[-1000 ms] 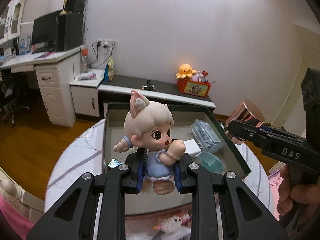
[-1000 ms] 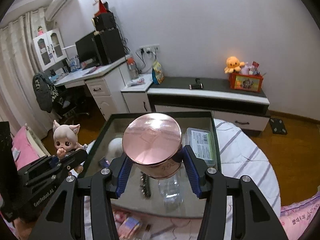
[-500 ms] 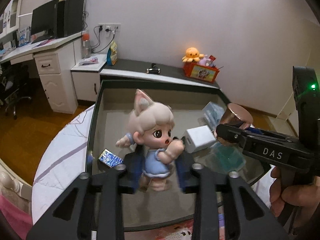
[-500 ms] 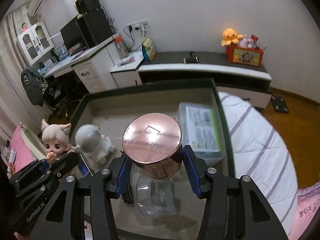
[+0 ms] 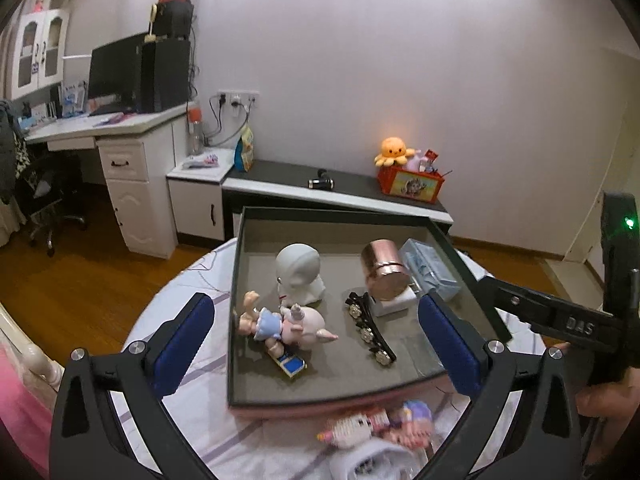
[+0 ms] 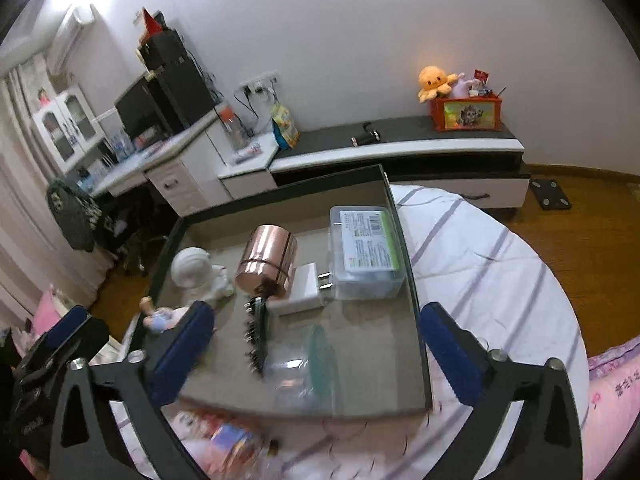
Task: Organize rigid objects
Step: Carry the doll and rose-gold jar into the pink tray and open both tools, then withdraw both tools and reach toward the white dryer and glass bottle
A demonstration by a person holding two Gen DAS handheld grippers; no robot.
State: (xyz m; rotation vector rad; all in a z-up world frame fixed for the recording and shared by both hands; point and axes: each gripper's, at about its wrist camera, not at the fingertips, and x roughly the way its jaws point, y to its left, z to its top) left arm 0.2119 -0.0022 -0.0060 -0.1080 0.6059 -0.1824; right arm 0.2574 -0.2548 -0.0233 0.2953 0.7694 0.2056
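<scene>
A dark-rimmed tray [image 5: 235, 280] holds the rigid objects. The cat-eared doll [image 5: 280, 324] lies on its side at the tray's front left, next to a white astronaut figure [image 5: 298, 276]. The copper jar [image 6: 268, 264] lies tipped on its side against a white charger [image 6: 300, 290]. My left gripper [image 5: 315, 312] hangs over the tray's near edge. Its jaws are opening wide with nothing between them. My right gripper [image 6: 316, 316] is likewise opening and holds nothing. The doll [image 6: 160, 316] shows behind its left finger.
In the tray there are also a black hair clip [image 5: 370, 328], a clear lidded box [image 6: 364, 252] and a clear container with a teal lid [image 6: 304, 356]. Soft toys [image 5: 372, 428] lie on the striped sheet before the tray. A low cabinet stands behind.
Both grippers let go and drew back from the tray. The doll dropped out of the left jaws and lies on its side. The copper jar left the right jaws and tipped over.
</scene>
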